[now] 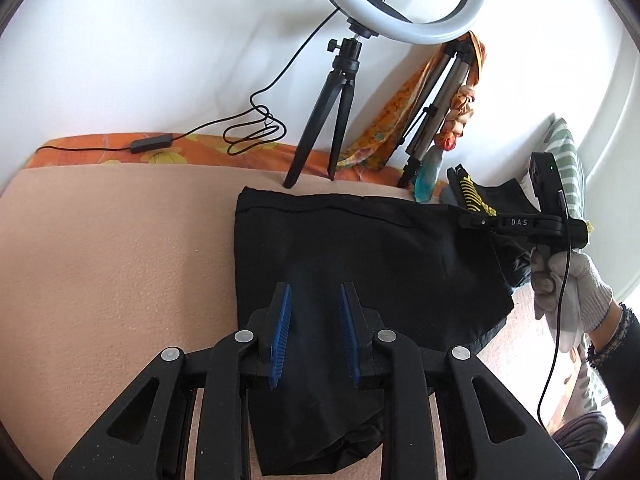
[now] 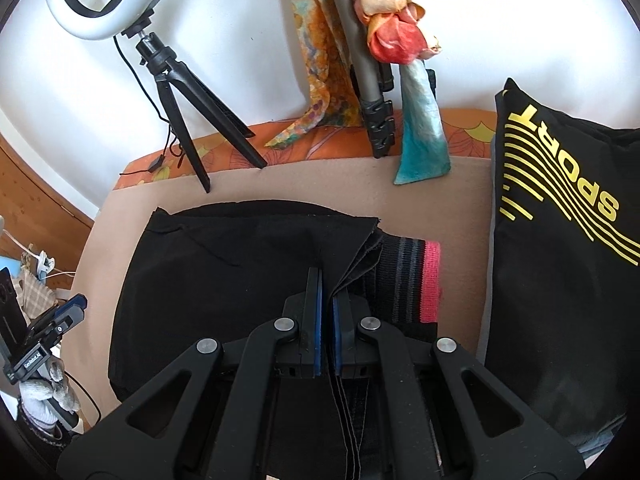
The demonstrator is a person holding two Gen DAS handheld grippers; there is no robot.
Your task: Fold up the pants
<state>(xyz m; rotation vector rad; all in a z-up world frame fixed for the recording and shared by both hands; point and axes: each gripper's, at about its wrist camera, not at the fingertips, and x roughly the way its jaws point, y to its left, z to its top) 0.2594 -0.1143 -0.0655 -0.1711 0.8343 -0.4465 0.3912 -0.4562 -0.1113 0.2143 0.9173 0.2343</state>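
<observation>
The black pants (image 1: 360, 256) lie folded over on the beige mat (image 1: 120, 248). My left gripper (image 1: 315, 296) is open just above their near left part, jaws apart with nothing between them. In the right wrist view the pants (image 2: 224, 272) fill the middle, with a grey-and-pink striped waistband (image 2: 416, 280) showing under the folded layer. My right gripper (image 2: 327, 284) is shut on the edge of the top pants layer. The right gripper also shows in the left wrist view (image 1: 472, 222), at the pants' far right edge.
A ring light on a black tripod (image 1: 328, 120) stands at the mat's far edge, with its cable (image 1: 248, 128) coiled on an orange patterned cloth. A second tripod with scarves (image 1: 436, 112) leans on the wall. A black "SPORT" garment (image 2: 560, 240) lies right of the pants.
</observation>
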